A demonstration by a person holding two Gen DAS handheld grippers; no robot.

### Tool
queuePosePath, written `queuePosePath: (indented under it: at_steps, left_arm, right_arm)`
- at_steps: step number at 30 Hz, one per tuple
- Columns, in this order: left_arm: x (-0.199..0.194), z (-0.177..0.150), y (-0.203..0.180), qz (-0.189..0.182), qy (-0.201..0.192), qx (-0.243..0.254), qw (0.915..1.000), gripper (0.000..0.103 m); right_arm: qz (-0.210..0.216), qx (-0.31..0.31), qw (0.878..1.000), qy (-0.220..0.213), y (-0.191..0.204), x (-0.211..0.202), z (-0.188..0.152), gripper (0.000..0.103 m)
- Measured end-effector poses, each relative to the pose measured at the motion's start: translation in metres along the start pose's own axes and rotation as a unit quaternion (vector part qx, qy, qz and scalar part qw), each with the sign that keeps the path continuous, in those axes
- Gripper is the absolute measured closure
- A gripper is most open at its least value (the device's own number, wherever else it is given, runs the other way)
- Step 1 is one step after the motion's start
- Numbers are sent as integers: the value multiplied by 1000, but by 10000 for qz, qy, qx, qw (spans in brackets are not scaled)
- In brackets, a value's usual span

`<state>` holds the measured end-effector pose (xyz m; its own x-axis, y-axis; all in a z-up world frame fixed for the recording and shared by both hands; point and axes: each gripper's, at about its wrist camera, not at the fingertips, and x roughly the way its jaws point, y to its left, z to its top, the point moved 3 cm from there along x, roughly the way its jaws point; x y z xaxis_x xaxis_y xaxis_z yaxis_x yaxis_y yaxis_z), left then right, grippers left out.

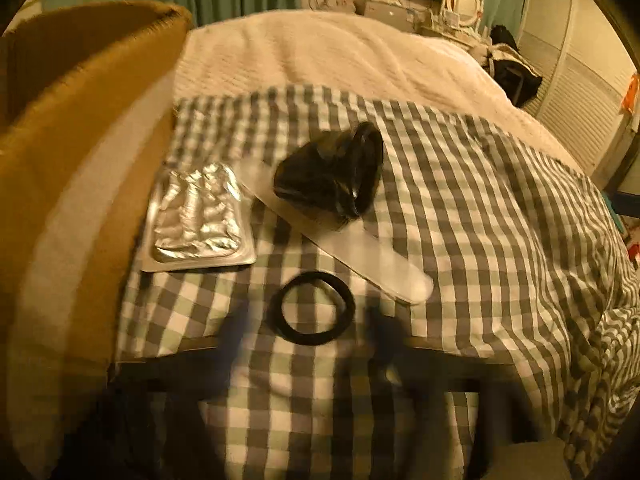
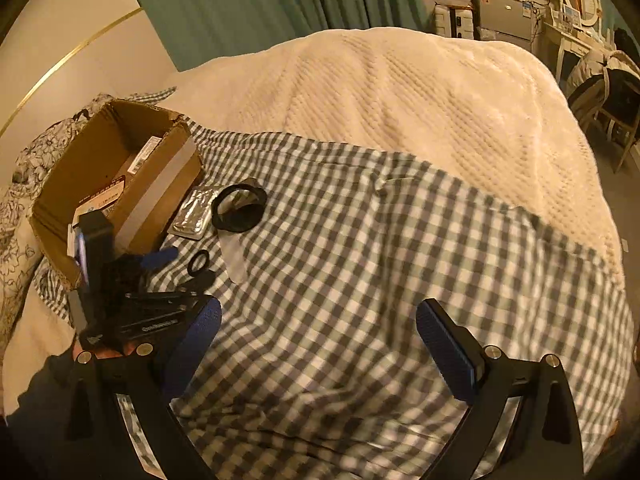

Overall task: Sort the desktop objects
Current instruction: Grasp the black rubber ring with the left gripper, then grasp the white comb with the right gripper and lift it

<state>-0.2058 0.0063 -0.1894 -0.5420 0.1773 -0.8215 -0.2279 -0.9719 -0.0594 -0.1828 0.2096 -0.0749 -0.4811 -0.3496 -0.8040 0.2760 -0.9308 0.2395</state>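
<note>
On the checked cloth (image 1: 460,200) lie a black ring (image 1: 312,309), a silver blister pack (image 1: 198,218), a black collapsed cup-like object (image 1: 332,174) and a translucent white strip (image 1: 348,240) under it. My left gripper (image 1: 308,344) is blurred, open, its fingers on either side of the ring, just short of it. In the right wrist view the ring (image 2: 198,263), pack (image 2: 193,212), black object (image 2: 239,208) and left gripper (image 2: 168,264) sit at left. My right gripper (image 2: 318,344) is open and empty above the cloth.
An open cardboard box (image 2: 120,192) with packets inside stands at the left, beside the blister pack; it also fills the left of the left wrist view (image 1: 80,140). A cream blanket (image 2: 400,112) covers the bed beyond. Furniture and a chair stand at far right.
</note>
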Motion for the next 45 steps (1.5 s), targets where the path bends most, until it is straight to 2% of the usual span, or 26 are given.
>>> queuePosePath:
  at_steps: [1,3,5,7,11,13,14,19,23,24,27,31,32,34,35,36,41,45]
  left_arm:
    - [-1,-1,-1,-105,-36,25,9999,85]
    - [-8,-3,-2,-383,-194,49,9991,97]
    - [-15,-5,1,-399,-352,-22,9986,98]
    - [-22,-10,2,-378,-524,-79,9979,99]
    - [-31,-14,6,-87,-784,-209,9967,99]
    - [-33,-14,9,149,-878,-339,9955,99]
    - [-32,-14,10,239,-902,-388,9949,99]
    - [-23,-12,17,507,-836,-454,9942,99]
    - [-21,-13,18,597,-815,-455,9938,99]
    - [-20,-13,19,626,-808,-456,9937,99]
    - [-21,-14,19,648,-800,-456,9936,100]
    - [-21,-15,20,640,-780,-450,9939,100]
    - [-21,-15,20,646,-762,-452,9940,100]
    - [-21,-16,20,656,-710,-460,9943,100]
    - [-22,-17,20,652,-693,-461,9944,100]
    - [-23,-18,19,652,-682,-450,9945,100]
    - [-41,-28,15,543,-577,-563,9953,100]
    - [-58,-33,17,469,-705,-701,9939,100]
  right_arm:
    - [5,-19,10000,6,4,4,0,5]
    - [51,-94,9999,37,15,16,0,6]
    - [65,-217,9997,87,28,30,-2,12]
    - [43,-451,9989,155,44,47,-4,27]
    - [-57,-1021,9945,220,70,75,-8,39]
    - [-141,-1324,9908,233,81,86,-8,57]
    - [-144,-1422,9894,251,86,93,-7,60]
    - [-214,-1435,9889,318,95,118,9,61]
    - [26,-1233,9916,397,90,132,16,61]
    - [107,-1204,9918,408,90,135,15,59]
    - [204,-1353,9898,407,96,138,13,42]
    - [196,-1449,9884,404,99,140,13,40]
    - [115,-1446,9884,461,98,144,12,43]
    - [-80,-1562,9864,510,98,147,9,62]
    - [-49,-1596,9858,516,97,146,8,67]
    - [19,-1565,9862,531,96,144,7,76]
    - [50,-1568,9851,709,88,121,-7,78]
    - [124,-2143,9697,1169,80,95,-29,79]
